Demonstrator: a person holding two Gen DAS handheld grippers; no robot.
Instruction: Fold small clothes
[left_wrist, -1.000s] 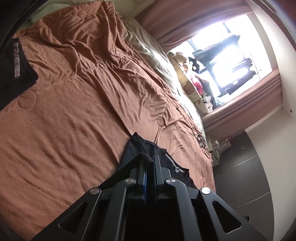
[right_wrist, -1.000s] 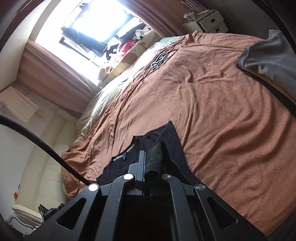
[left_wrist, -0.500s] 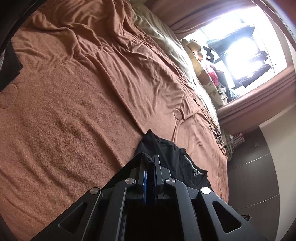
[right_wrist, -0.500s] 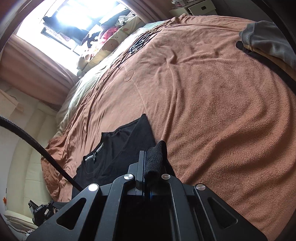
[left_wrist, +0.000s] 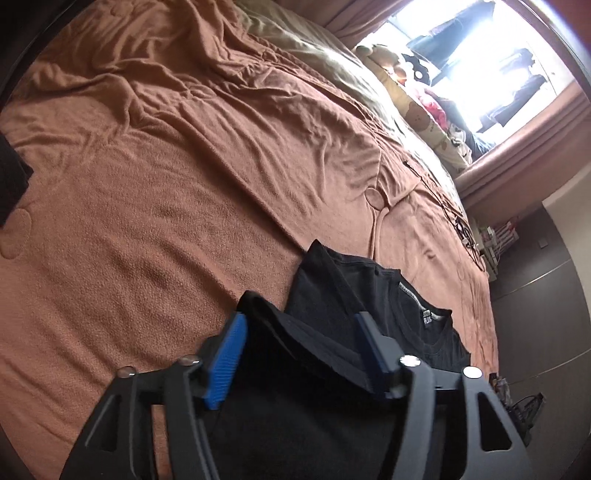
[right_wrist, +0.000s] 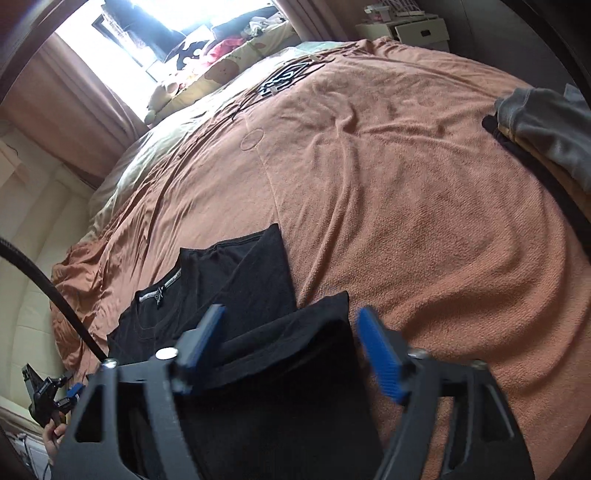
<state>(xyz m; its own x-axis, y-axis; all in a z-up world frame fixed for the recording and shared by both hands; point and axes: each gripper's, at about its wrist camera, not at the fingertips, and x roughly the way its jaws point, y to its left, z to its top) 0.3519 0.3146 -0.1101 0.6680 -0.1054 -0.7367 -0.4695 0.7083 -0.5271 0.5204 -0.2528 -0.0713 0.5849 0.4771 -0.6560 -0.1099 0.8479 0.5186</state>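
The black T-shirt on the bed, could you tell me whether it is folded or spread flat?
Folded: the black T-shirt has one side turned over its front beside the collar.

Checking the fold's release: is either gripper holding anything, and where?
Nothing. Both grippers' jaws are opening; the black T-shirt hem lies loose between them.

This is a bedroom in a home. A wide bed under a rumpled terracotta-brown fleece blanket (right_wrist: 406, 192) fills the room, with plush toys (left_wrist: 417, 107) heaped below a bright window framed by dusty-pink curtains (right_wrist: 74, 96). A cream bedside drawer cabinet (right_wrist: 417, 29) stands by it.
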